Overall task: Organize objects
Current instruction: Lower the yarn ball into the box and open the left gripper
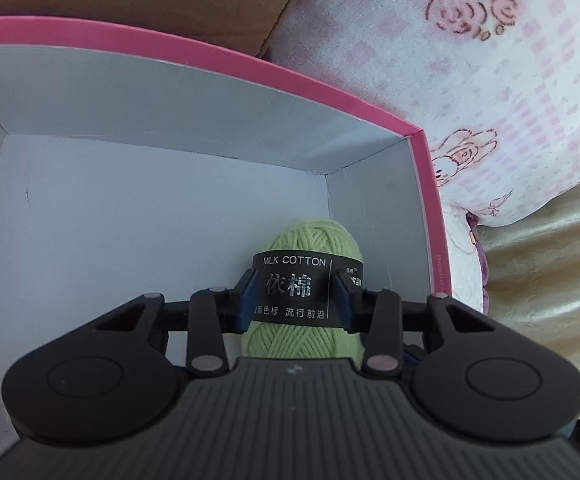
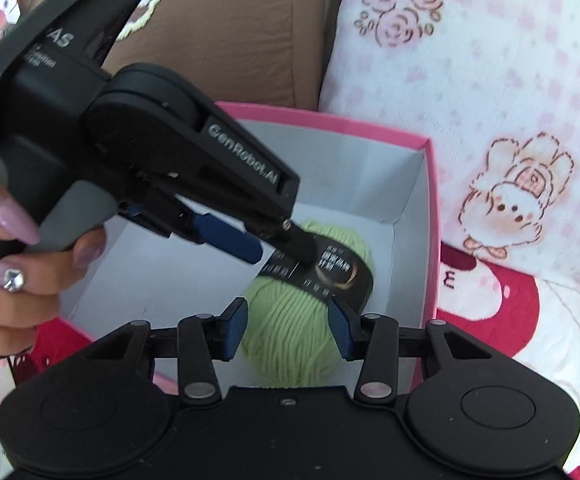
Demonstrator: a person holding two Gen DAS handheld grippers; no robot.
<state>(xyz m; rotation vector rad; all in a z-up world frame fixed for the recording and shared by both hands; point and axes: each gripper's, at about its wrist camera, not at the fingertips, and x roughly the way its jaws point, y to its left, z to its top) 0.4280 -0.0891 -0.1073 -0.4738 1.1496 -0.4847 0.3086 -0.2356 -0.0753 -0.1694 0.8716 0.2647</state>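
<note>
On a bed or sofa draped in a white fleece blanket [image 2: 510,80] printed with pink checks, roses and a cartoon bunny, a pink-rimmed cardboard box [image 1: 218,58] sits open, its inside walls and floor plain white. Behind the box's far edge lies a brown cushion [image 2: 230,40], and a red-and-white patterned cloth [image 2: 490,304] spreads beside the box's right wall in the right wrist view; a shiny cream fabric [image 1: 538,280] shows past that same wall in the left wrist view.

Inside the box, near its right wall, rests a single ball of light green yarn [image 1: 310,236] wrapped in a black paper band [image 1: 294,284] lettered "MILK COTTON" above Chinese characters. No other item shows on the box's visible floor.

The left gripper [image 1: 295,296] reaches down into the box with its blue pads pressed against both sides of the yarn's black band, clamped on the ball. In the right wrist view the same tool [image 2: 280,248] enters from the upper left, held by a hand [image 2: 14,264] with pale pink nails and a jewelled ring.

The right gripper [image 2: 288,332] hovers at the near edge of the box, its blue pads standing to either side of the yarn's lower end; whether they touch the wool cannot be told.
</note>
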